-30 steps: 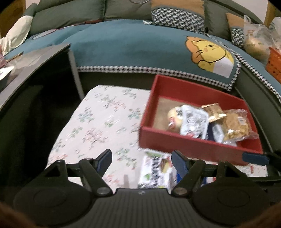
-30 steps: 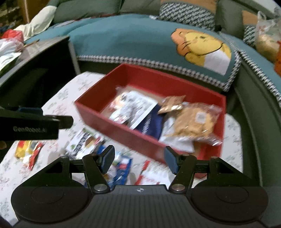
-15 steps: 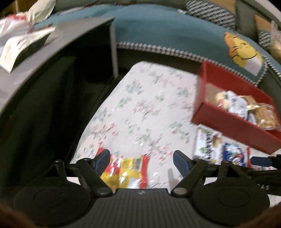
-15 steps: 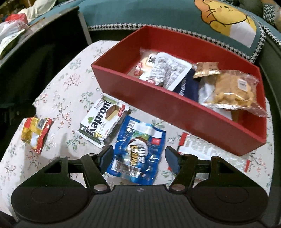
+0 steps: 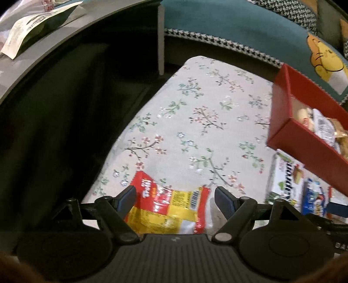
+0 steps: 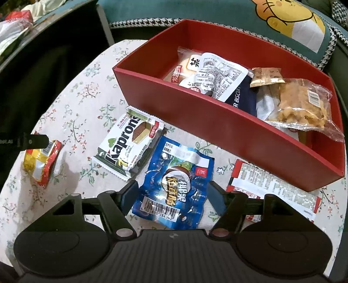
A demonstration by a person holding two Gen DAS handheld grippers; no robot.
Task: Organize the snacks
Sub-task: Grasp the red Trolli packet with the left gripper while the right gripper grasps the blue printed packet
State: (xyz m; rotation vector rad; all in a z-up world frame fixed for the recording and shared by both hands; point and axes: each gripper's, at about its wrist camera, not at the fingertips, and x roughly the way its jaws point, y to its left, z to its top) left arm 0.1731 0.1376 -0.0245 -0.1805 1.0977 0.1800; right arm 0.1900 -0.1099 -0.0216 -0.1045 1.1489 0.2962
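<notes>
A red and yellow snack packet (image 5: 171,206) lies on the floral cloth between the jaws of my left gripper (image 5: 175,194), which stands open around it without pressing. The same packet (image 6: 42,162) shows at the left of the right wrist view, with a left fingertip (image 6: 35,141) over it. My right gripper (image 6: 173,191) hangs over a blue coconut snack packet (image 6: 174,185); its jaws are opening and straddle the packet, apart from it. A white Kaprons wafer pack (image 6: 130,143) lies beside it. The red box (image 6: 217,122) holds several snacks.
A white and red packet (image 6: 271,187) lies face down in front of the red box. A dark low table (image 5: 65,108) borders the cloth on the left. A teal sofa cover with a yellow cartoon cat (image 6: 289,19) runs behind the box.
My left gripper swung left, away from the red box, and sank over the red and yellow packet. My right gripper dropped toward the blue packet and its jaws widened.
</notes>
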